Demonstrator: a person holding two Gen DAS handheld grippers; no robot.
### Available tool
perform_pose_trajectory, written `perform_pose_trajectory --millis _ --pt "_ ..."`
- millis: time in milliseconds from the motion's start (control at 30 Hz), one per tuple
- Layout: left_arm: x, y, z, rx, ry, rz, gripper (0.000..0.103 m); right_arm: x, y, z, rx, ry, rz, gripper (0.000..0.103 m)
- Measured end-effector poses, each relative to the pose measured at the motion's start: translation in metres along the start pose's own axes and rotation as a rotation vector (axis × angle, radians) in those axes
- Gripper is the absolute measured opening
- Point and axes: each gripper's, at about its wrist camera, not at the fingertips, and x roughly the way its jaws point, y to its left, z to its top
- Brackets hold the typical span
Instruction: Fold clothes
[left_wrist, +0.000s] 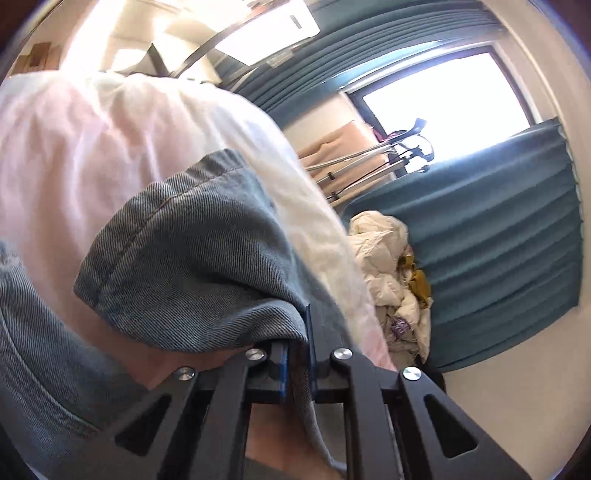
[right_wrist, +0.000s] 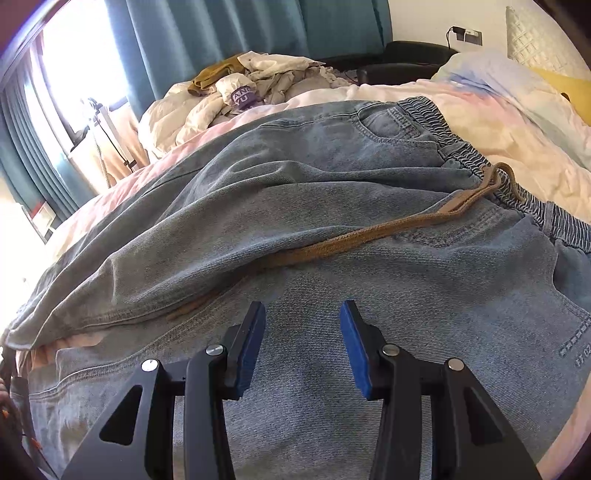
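Here, jeans hem between left tool pads.

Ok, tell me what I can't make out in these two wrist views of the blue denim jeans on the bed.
- Left wrist view: how much denim the left gripper pinches; the bunched blue denim jeans cover its fingertips.
- Right wrist view: the jeans' leg ends, cut off by the left and bottom edges.
- Right wrist view: the lettering on the purple patch in the rumpled cream clothes pile; too small, partly folded.
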Motion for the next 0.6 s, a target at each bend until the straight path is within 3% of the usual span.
perform_pose_trajectory --millis 67,133,233,333,433,567,600 --pt "-0.002 -0.01 0.006 0.036 -0.025 -0.019 0.007 0.0 0.0 0.0 0.001 0.002 0.001 0.042" --pt "0.003 -0.003 0.008 0.07 -0.007 0.067 0.007 0.001 0.0 -0.001 0.002 0.004 0.0 0.042" --pt "0.03 0.018 0.006 0.102 0.134 0.245 0.007 -0.001 -0.002 0.0 0.012 0.002 0.002 0.042" --pt "0.026 0.028 0.002 0.179 0.213 0.294 0.008 -0.004 -0.003 0.002 0.017 -0.003 0.0 0.042" --pt "0.01 0.025 0.002 0.231 0.218 0.317 0.021 -0.009 -0.004 0.004 0.021 -0.014 -0.004 0.042" --pt "-0.03 0.025 0.0 0.171 0.192 0.306 0.05 -0.021 -0.008 0.006 0.027 -0.037 -0.003 0.042" --pt "-0.042 0.027 -0.003 0.157 0.18 0.303 0.052 -0.024 -0.009 0.006 0.028 -0.043 -0.003 0.042"
